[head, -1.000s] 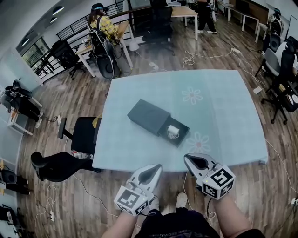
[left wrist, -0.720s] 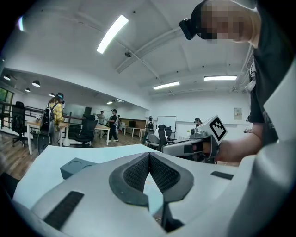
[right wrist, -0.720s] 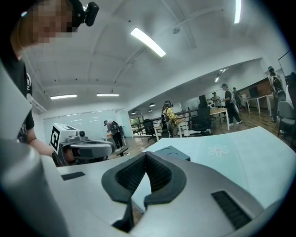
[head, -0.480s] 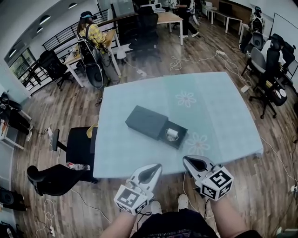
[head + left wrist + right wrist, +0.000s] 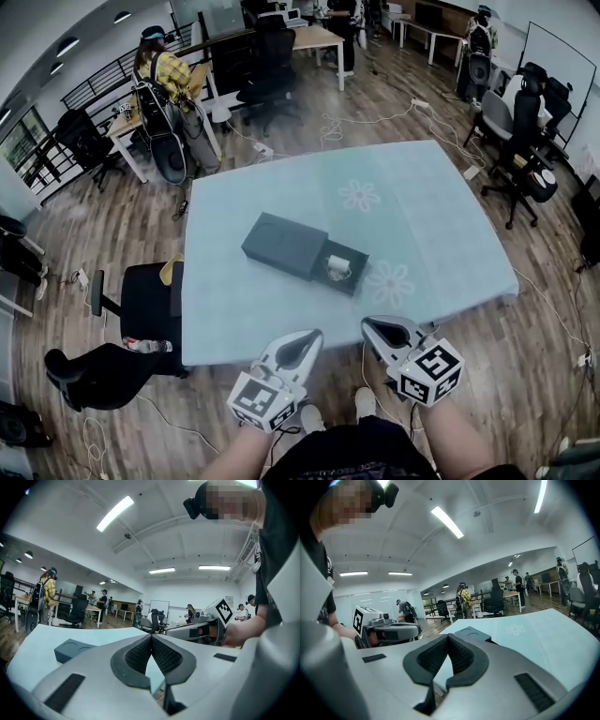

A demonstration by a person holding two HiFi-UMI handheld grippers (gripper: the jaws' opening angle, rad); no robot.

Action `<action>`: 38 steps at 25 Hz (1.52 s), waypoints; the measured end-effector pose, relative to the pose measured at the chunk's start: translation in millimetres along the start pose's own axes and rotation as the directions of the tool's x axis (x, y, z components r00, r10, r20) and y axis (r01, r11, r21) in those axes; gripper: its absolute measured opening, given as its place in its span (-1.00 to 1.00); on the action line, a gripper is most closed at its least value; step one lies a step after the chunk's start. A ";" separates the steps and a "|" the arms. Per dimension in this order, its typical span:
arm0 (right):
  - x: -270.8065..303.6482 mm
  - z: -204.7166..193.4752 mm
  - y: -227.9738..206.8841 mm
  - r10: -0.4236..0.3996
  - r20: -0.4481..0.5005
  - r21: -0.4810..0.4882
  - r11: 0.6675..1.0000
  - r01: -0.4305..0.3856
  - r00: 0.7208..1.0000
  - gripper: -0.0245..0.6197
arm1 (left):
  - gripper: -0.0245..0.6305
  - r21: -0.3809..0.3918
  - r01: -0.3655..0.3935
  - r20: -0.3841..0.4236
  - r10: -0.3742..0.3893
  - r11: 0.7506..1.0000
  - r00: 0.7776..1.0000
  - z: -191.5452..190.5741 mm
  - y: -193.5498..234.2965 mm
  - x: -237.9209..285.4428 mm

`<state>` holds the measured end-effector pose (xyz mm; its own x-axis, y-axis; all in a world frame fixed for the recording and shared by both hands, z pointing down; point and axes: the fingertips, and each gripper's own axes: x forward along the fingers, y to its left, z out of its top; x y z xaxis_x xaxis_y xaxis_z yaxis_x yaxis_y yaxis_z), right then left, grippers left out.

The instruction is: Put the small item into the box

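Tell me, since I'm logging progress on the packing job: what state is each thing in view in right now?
Dark grey sliding box: slid open, lying flat on the pale blue flowered tablecloth.
Small white item: lying inside the box's open compartment.
Left gripper: jaws shut, nothing between them, short of the table.
Right gripper: jaws shut, nothing between them, short of the table.

No readable text, labels or numbers. Only coded square markers (image 5: pixel 431 369) on cubes behind left claw (image 5: pixel 316 334) and right claw (image 5: pixel 367 322).
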<state>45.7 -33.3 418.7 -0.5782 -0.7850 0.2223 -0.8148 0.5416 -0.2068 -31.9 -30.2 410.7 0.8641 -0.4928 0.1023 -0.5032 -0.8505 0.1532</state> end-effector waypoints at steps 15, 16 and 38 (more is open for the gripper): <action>-12.2 -1.3 10.6 -0.017 0.011 -0.005 1.000 0.017 1.000 -0.87 | -0.82 0.020 0.013 -0.006 -0.013 1.000 1.000 2.3 -12.9 -10.1; -12.9 -1.3 10.9 -0.019 0.012 -0.004 1.000 0.019 1.000 -0.87 | -0.82 0.021 0.013 -0.004 -0.013 1.000 1.000 2.7 -13.6 -10.7; -16.0 3.2 7.6 -0.014 0.020 -0.001 1.000 0.014 1.000 -0.87 | -0.82 0.026 0.025 0.001 -0.025 0.999 1.000 6.6 -16.1 -6.4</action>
<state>48.9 -17.7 410.5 -0.5659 -0.7983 0.2062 -0.8229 0.5310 -0.2023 -29.2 -14.6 401.1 0.8766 -0.4713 0.0969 -0.4806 -0.8672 0.1305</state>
